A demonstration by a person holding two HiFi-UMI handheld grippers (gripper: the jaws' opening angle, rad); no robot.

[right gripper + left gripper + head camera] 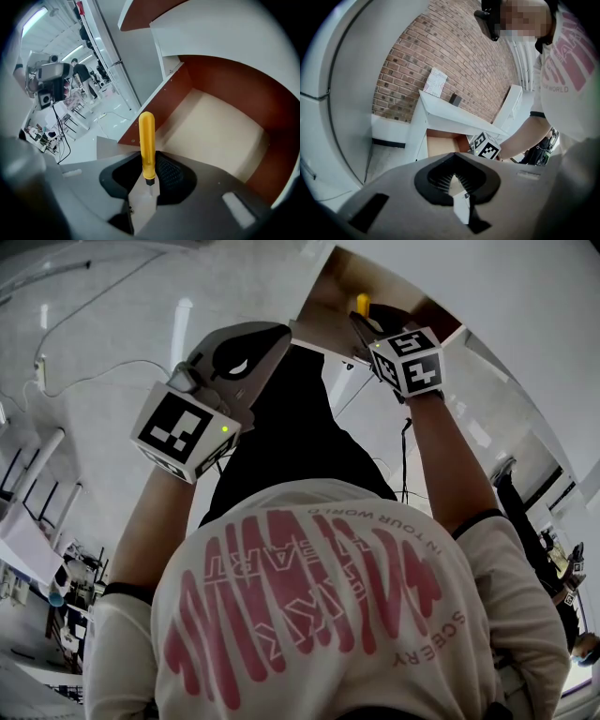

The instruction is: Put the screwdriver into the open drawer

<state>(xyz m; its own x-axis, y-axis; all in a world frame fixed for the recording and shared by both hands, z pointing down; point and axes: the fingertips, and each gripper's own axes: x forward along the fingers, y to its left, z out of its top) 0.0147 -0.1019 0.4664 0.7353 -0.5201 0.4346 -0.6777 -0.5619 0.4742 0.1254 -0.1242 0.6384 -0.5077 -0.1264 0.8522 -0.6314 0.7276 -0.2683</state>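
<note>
A screwdriver with a yellow handle stands out of my right gripper, whose jaws are shut on its lower end. It hangs just over the open drawer, which has brown walls and a tan floor with nothing on it. In the head view the yellow handle shows above the right gripper at the drawer's mouth. My left gripper is held to the left, apart from the drawer. Its pads meet at the tips with nothing between them. It faces the drawer and the right gripper's marker cube.
The drawer belongs to a white cabinet against a brick wall, with a small box on its top. White cabinet fronts rise above the drawer. Left of it lie white floor, cables and chairs.
</note>
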